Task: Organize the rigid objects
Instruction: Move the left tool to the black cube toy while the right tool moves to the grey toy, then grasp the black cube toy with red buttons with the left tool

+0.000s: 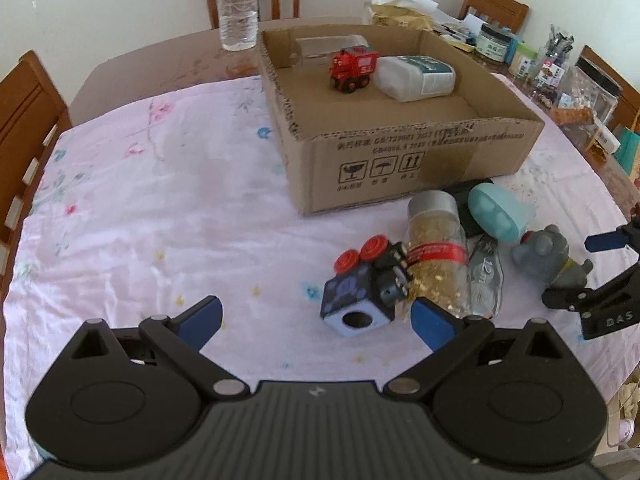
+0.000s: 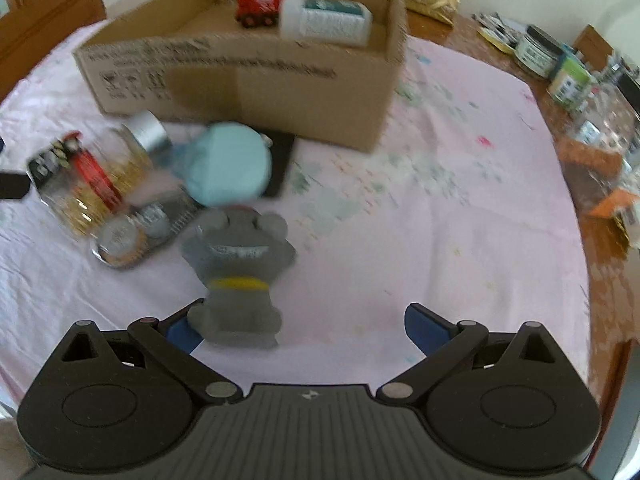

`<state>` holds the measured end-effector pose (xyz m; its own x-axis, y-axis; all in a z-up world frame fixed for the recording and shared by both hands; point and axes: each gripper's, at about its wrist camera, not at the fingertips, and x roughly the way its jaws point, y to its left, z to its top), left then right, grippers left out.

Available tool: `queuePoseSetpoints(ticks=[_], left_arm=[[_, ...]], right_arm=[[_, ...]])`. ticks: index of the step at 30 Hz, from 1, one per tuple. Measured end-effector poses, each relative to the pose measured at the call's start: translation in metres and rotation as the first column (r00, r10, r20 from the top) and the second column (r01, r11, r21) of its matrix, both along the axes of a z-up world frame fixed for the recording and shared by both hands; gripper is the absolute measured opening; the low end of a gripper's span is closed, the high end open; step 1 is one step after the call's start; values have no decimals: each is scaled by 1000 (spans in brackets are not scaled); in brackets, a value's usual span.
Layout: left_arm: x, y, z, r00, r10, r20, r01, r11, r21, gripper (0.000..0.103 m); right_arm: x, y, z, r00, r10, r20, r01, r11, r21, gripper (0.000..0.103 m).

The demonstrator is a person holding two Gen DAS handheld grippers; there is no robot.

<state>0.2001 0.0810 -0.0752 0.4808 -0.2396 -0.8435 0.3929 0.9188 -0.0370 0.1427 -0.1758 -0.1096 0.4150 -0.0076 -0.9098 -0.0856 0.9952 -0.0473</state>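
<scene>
My left gripper (image 1: 318, 318) is open low over the pink cloth. A dark blue toy train with red wheels (image 1: 360, 288) lies on its side just ahead, close to the right finger. Behind it lie a gold-flake jar (image 1: 436, 248), a clear plastic pack (image 1: 484, 280) and a teal oval case (image 1: 496, 212). My right gripper (image 2: 304, 326) is open too. A grey figurine with a yellow collar (image 2: 240, 272) stands between its fingers, close to the left one. The cardboard box (image 1: 400, 148) holds a red toy train (image 1: 354, 68) and a white bottle (image 1: 416, 76).
A water bottle (image 1: 238, 4) stands behind the box's left corner. Jars and packets (image 2: 560, 68) crowd the table's right edge. Wooden chairs (image 1: 24, 120) ring the table. A flat black item (image 2: 280, 160) lies under the teal case. The right wrist view is blurred.
</scene>
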Motion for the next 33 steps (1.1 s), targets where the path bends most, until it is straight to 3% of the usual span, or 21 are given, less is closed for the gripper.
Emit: queuePoseSetpoints(ticks=[6, 15, 22, 33], left_arm=[[9, -2, -10, 1000, -5, -17, 5, 1000, -19, 100], [23, 9, -32, 998, 56, -26, -55, 998, 42, 99], [26, -1, -33, 1000, -16, 6, 15, 997, 72, 99], [33, -6, -38, 993, -116, 2, 115, 989, 93, 98]], right_arm=[[-2, -2, 0, 1000, -26, 1, 26, 1000, 9, 103], [0, 0, 2, 1000, -28, 0, 28, 1000, 5, 103], [-3, 12, 2, 1000, 1, 18, -1, 1000, -6, 103], [-9, -36, 1, 981, -194, 31, 194, 981, 5, 103]])
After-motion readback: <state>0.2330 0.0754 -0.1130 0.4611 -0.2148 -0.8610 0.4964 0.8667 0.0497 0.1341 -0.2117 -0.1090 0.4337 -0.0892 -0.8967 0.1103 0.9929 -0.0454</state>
